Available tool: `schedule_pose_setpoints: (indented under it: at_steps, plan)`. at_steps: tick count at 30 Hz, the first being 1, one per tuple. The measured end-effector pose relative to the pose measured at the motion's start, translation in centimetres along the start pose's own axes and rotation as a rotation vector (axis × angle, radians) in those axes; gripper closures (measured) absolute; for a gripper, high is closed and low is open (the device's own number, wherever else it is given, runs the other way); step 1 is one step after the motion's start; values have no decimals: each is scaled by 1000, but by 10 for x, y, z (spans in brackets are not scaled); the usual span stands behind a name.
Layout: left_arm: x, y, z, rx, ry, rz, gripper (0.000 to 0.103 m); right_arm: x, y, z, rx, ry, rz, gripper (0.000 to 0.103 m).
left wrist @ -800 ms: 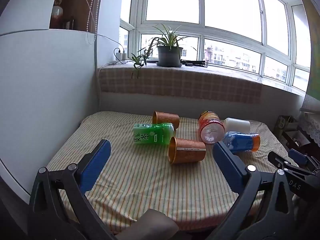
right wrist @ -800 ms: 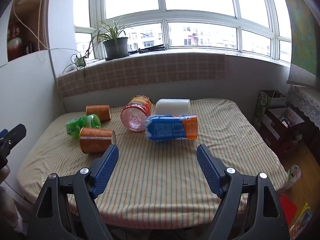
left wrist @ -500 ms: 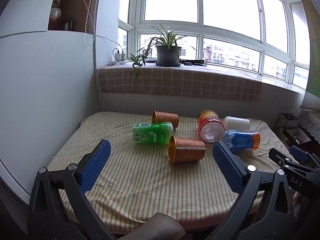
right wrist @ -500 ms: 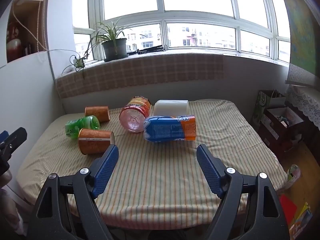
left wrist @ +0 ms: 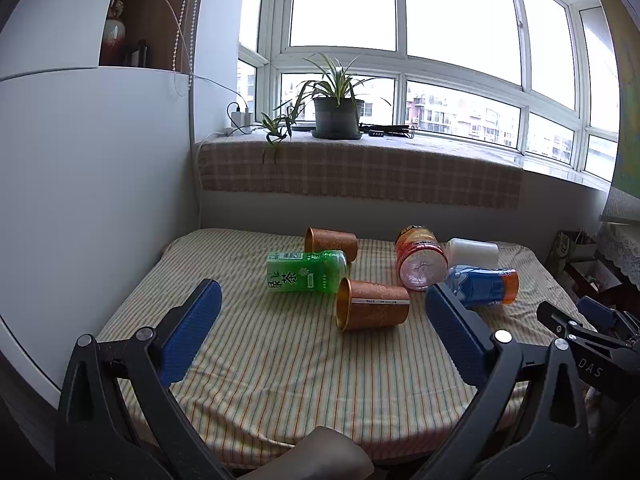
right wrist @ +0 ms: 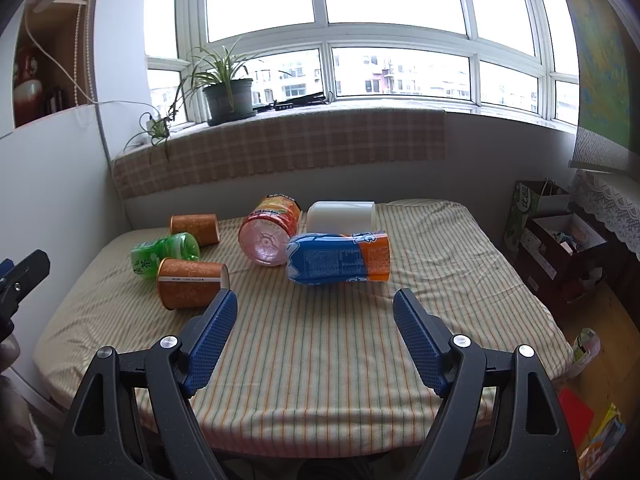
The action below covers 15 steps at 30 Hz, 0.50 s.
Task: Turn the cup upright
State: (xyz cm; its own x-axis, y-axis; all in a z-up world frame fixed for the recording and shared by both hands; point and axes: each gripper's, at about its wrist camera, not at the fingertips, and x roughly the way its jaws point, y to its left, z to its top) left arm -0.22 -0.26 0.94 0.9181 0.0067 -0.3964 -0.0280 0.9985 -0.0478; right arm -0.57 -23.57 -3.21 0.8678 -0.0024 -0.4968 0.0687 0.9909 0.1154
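Two copper-orange cups lie on their sides on the striped tablecloth. The near cup (left wrist: 372, 304) (right wrist: 191, 282) lies with its mouth to the left in the left wrist view. The far cup (left wrist: 330, 242) (right wrist: 195, 229) lies behind a green tea bottle (left wrist: 306, 272) (right wrist: 162, 253). A white cup (left wrist: 473, 253) (right wrist: 341, 216) also lies on its side at the back. My left gripper (left wrist: 320, 336) is open and empty, held short of the near cup. My right gripper (right wrist: 314, 340) is open and empty over the table's front part.
A red-labelled bottle (left wrist: 421, 258) (right wrist: 272, 229) and a blue-orange bottle (left wrist: 482, 285) (right wrist: 340, 258) lie beside the cups. A wall and white cabinet stand at the left. A windowsill with a potted plant (left wrist: 335, 110) runs behind. Boxes and bags (right wrist: 560, 236) stand on the floor to the right.
Both views have shifted only slightly; the objects sit a little closer in the right wrist view. Nothing on the table has moved and both grippers stay open.
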Motion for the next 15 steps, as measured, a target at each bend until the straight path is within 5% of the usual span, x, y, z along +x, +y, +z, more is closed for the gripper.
schedule_pose_setpoints:
  at_steps: [15]
  plan:
    - [-2,0,0,2,-2,3,0,2,0,-2,4,7,2,23]
